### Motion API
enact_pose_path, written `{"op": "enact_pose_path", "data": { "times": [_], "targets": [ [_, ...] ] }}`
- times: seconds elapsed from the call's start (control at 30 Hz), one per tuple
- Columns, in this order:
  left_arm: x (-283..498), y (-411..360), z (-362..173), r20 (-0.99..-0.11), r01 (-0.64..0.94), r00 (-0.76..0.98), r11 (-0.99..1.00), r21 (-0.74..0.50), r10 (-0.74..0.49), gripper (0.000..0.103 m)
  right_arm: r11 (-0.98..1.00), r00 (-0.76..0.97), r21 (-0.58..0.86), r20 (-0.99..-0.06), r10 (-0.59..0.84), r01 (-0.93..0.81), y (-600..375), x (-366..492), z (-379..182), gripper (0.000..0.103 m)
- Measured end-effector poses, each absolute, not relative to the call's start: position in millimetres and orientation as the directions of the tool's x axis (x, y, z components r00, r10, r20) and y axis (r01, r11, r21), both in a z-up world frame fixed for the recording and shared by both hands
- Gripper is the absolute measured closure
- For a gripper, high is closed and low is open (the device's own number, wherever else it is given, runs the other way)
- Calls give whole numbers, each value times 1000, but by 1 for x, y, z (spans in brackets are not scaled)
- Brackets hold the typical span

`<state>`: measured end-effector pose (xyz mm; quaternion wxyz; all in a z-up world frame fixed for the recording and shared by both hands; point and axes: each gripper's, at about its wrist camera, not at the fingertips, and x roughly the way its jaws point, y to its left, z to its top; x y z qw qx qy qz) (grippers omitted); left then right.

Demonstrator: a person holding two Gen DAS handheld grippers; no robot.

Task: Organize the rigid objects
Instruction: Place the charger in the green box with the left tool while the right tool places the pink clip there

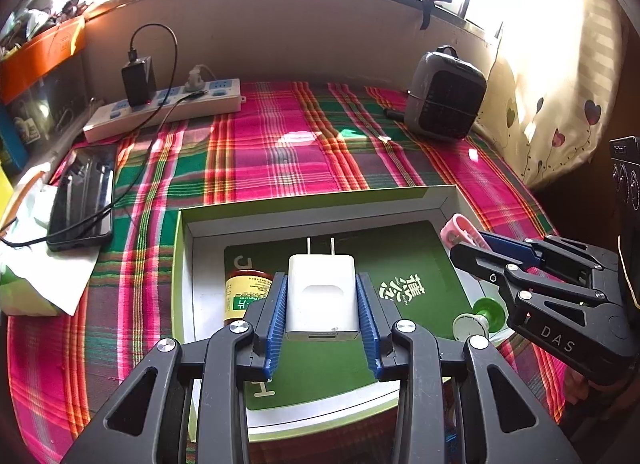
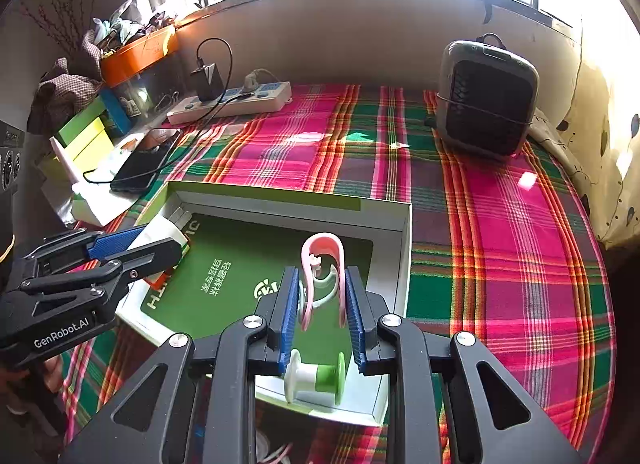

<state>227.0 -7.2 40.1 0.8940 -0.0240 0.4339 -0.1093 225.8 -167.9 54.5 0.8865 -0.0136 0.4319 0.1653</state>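
My left gripper (image 1: 321, 296) is shut on a white plug charger (image 1: 321, 296) with its prongs pointing away, held over the open white box (image 1: 312, 212) with a green card floor. A red-capped bottle (image 1: 245, 292) lies in the box at the left. My right gripper (image 2: 322, 292) is shut on a pink clip (image 2: 322, 264) over the same box (image 2: 404, 256). A green and white spool (image 2: 316, 378) lies in the box below the right gripper; it also shows in the left wrist view (image 1: 480, 318). The left gripper with the charger (image 2: 160, 232) shows at the box's left side.
The box sits on a plaid cloth (image 1: 280, 152). A power strip (image 1: 164, 108) with a black adapter, a phone (image 1: 82, 200) on a cable and tissue lie at the left. A dark heater (image 2: 486, 100) stands at the back right. Cluttered boxes (image 2: 136, 52) line the left wall.
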Motion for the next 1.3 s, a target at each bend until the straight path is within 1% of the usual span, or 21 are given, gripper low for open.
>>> {"op": "enact_pose_path", "data": {
  "times": [0.4, 1.3],
  "targets": [
    [242, -18, 23, -788, 179, 591, 980, -82, -174, 71, 952, 548, 106, -797, 254, -288, -166, 246, 32, 79],
    [247, -17, 16, -798, 163, 579, 983, -90, -169, 71, 948, 537, 66, -811, 233, -311, -155, 251, 22, 79]
  ]
}}
